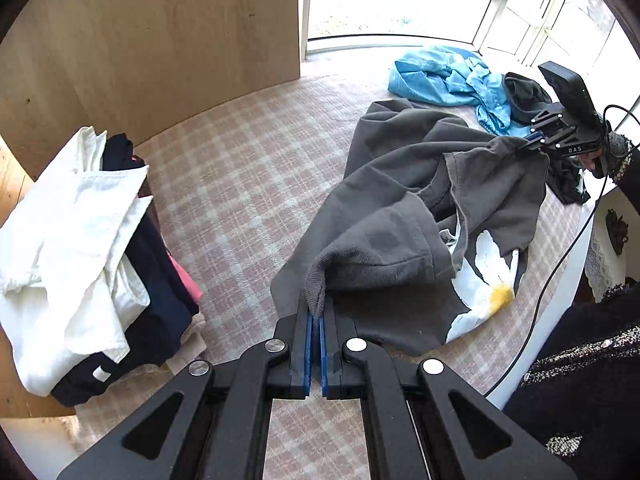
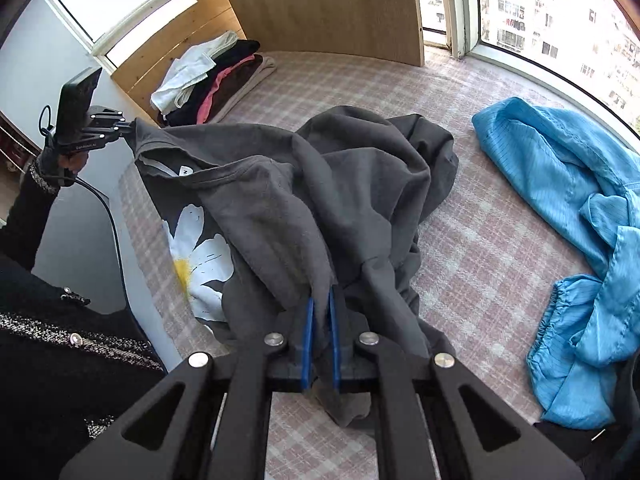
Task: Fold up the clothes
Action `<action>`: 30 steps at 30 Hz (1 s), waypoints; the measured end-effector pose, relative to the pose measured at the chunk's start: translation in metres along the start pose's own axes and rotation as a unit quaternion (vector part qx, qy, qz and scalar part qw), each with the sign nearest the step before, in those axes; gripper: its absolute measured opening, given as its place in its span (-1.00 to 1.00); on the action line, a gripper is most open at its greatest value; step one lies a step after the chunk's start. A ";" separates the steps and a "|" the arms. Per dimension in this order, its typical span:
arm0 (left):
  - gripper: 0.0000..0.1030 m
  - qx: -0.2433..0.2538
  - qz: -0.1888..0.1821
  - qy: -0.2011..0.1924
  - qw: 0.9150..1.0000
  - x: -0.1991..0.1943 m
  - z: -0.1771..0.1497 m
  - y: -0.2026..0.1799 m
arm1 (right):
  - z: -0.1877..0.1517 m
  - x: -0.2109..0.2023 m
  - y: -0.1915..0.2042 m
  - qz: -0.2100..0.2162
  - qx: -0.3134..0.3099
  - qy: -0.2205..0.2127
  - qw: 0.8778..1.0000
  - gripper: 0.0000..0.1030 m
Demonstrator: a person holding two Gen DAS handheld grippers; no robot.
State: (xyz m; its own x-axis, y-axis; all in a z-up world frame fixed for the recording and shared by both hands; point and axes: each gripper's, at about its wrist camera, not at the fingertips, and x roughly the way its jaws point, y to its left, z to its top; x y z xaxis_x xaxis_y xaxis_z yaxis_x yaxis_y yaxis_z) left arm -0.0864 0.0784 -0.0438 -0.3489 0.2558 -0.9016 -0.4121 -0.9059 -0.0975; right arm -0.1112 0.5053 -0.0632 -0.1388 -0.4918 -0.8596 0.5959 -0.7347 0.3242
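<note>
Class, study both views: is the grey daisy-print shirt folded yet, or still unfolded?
Unfolded. The grey shirt hangs rumpled between the left gripper and right gripper, each pinching an edge.

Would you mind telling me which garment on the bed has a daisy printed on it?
The dark grey cotton T-shirt gripped by both tongs; the crumpled bright blue garment and the folded stack show none.

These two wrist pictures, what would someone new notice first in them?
A dark grey T-shirt with a big white daisy print hangs bunched between the left gripper and the right gripper, both clamped on its fabric above the checked bed cover. A crumpled bright blue garment lies by the window, and a pile of folded clothes sits by the wooden wall.
</note>
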 end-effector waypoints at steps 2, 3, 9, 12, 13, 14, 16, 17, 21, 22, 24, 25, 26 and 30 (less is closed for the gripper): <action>-0.97 -0.008 -0.003 -0.001 1.000 -0.006 -0.013 -0.002 | -0.007 0.006 0.003 -0.024 -0.004 0.015 1.000 -0.34; -0.97 -0.012 -0.004 0.008 1.000 -0.002 -0.019 -0.003 | -0.006 0.010 0.002 -0.028 -0.003 0.021 0.999 -0.17; -0.97 -0.020 -0.024 0.051 0.998 0.044 -0.035 -0.009 | 0.023 0.036 0.024 -0.016 -0.060 0.034 0.998 0.08; -0.97 -0.024 -0.031 0.056 0.998 0.053 -0.037 -0.009 | 0.034 0.050 0.041 -0.023 -0.099 0.049 0.994 0.08; -0.97 -0.025 -0.031 0.056 0.998 0.054 -0.036 -0.009 | 0.037 0.054 0.044 -0.021 -0.109 0.053 0.992 0.08; -0.97 -0.026 -0.030 0.056 0.998 0.054 -0.036 -0.009 | 0.038 0.057 0.047 -0.022 -0.118 0.056 0.991 0.08; -0.97 -0.026 -0.025 0.057 0.998 0.054 -0.037 -0.007 | 0.037 0.058 0.053 -0.032 -0.133 0.050 0.989 0.08; -0.97 -0.029 -0.022 0.057 0.998 0.054 -0.038 -0.006 | 0.036 0.054 0.056 -0.033 -0.136 0.044 0.989 0.08; -0.97 -0.041 -0.023 0.050 0.998 0.050 -0.043 -0.001 | 0.028 0.025 0.067 -0.015 -0.140 -0.008 0.990 0.08; -0.97 -0.041 -0.025 0.046 0.998 0.048 -0.044 0.000 | 0.027 0.021 0.068 -0.018 -0.140 -0.010 0.990 0.08; -0.97 -0.037 -0.026 0.039 0.998 0.044 -0.043 -0.001 | 0.026 0.025 0.067 -0.033 -0.135 0.003 0.990 0.08; -0.97 -0.033 -0.026 0.036 0.998 0.042 -0.042 -0.002 | 0.026 0.031 0.065 -0.034 -0.132 0.011 0.991 0.06; -0.97 -0.032 -0.026 0.035 0.999 0.042 -0.041 -0.002 | 0.026 0.038 0.063 -0.035 -0.126 0.021 0.991 0.05; -0.97 -0.025 -0.022 0.028 0.999 0.043 -0.036 -0.002 | 0.023 0.055 0.062 -0.052 -0.108 0.039 0.992 -0.94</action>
State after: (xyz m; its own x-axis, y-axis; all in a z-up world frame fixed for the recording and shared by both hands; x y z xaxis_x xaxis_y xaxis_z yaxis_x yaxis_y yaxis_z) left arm -0.0703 0.0792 -0.0972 -0.2832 0.2768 -0.9183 -0.3830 -0.9104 -0.1563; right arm -0.0996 0.4216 -0.0815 -0.1519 -0.3750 -0.9145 0.7386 -0.6579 0.1471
